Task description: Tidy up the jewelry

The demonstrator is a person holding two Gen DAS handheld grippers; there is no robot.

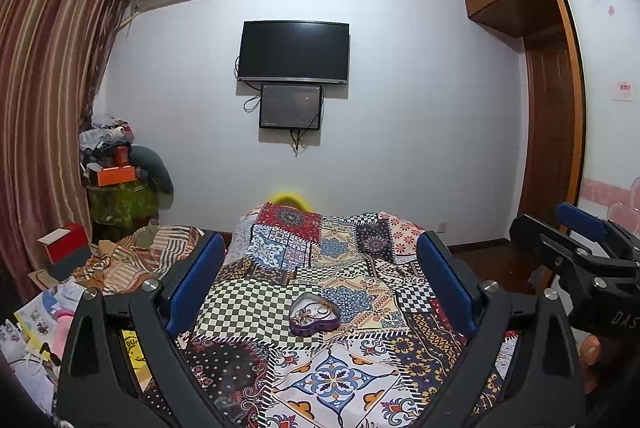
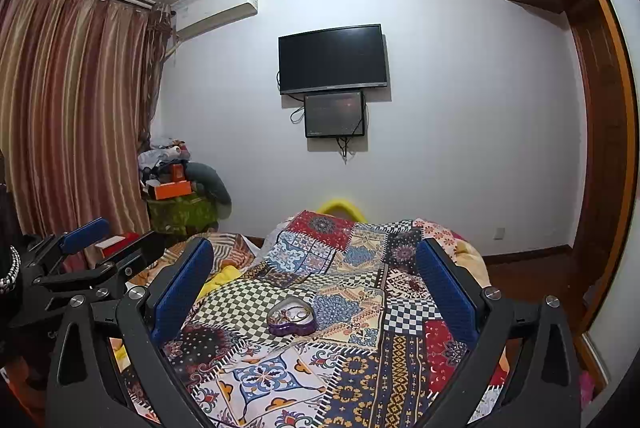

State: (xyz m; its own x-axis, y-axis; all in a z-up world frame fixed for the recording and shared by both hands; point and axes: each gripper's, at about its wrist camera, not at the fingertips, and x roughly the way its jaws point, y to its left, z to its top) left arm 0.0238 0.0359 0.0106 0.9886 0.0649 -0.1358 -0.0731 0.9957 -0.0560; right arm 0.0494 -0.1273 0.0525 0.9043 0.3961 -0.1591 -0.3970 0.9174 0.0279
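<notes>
A purple heart-shaped jewelry box lies without a lid on the patchwork bedspread, with several small pieces of jewelry tangled inside. My left gripper is open, held above the bed short of the box, with nothing between its blue pads. In the right wrist view the same box sits ahead of my right gripper, which is also open and holds nothing. The right gripper shows at the right edge of the left view, and the left gripper at the left edge of the right view.
A pile of clothes, paper and a red box lies on the bed's left side. Boxes and bags are stacked by the striped curtain. A TV hangs on the far wall. A wooden wardrobe stands to the right.
</notes>
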